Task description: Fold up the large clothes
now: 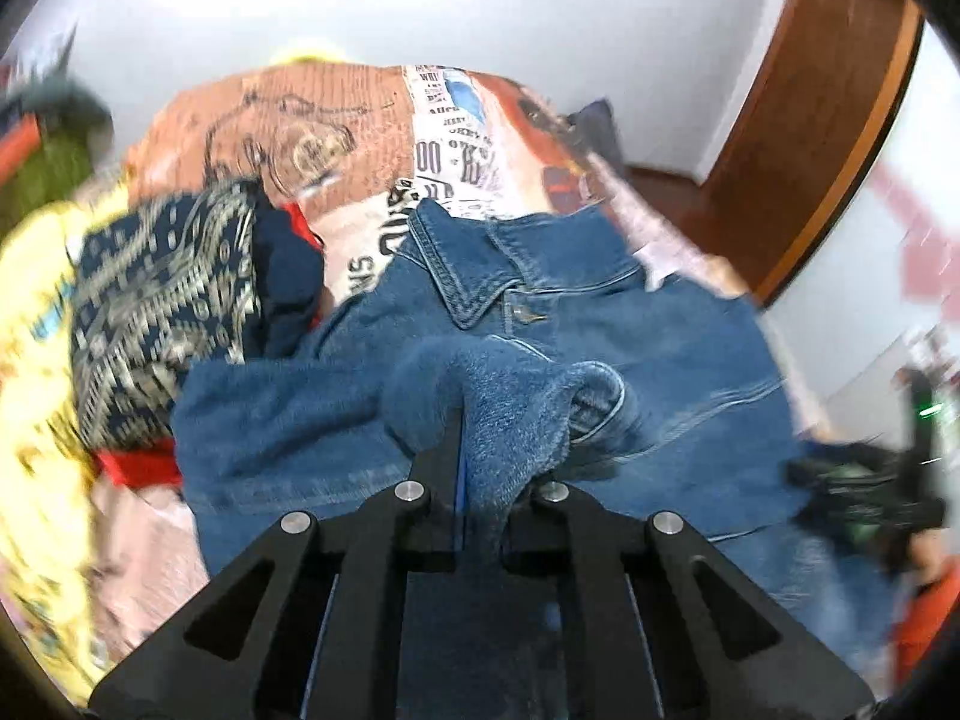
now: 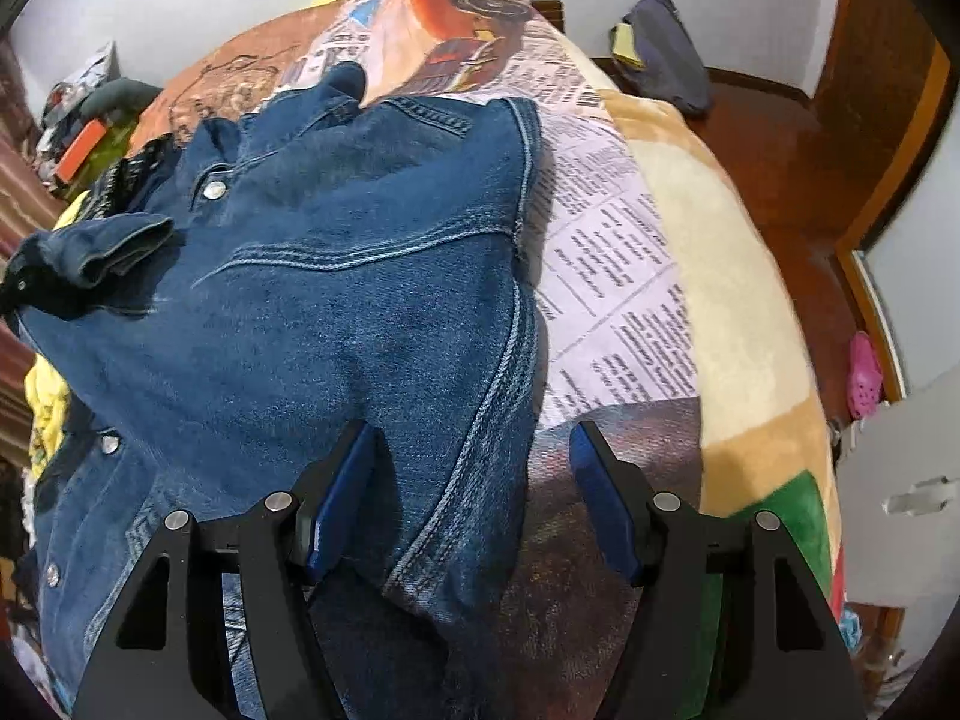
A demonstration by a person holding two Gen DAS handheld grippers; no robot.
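A blue denim jacket (image 1: 600,324) lies spread on a bed with a printed blanket (image 1: 336,120). My left gripper (image 1: 480,456) is shut on the jacket's sleeve cuff (image 1: 510,408), bunched over the fingers. In the right wrist view the jacket (image 2: 336,276) lies collar away, its right side folded in. My right gripper (image 2: 474,462) is open, its blue pads either side of the jacket's near right edge, just above the cloth. The held sleeve (image 2: 102,252) and left gripper show at the left edge. The right gripper (image 1: 864,492) shows blurred at the right in the left wrist view.
A pile of other clothes, a navy patterned garment (image 1: 162,294) and a yellow one (image 1: 36,324), lies left of the jacket. The blanket's newspaper print (image 2: 612,276) is bare to the jacket's right. Wooden floor (image 2: 780,138), a dark bag (image 2: 666,54) and a pink shoe (image 2: 864,372) lie beyond the bed.
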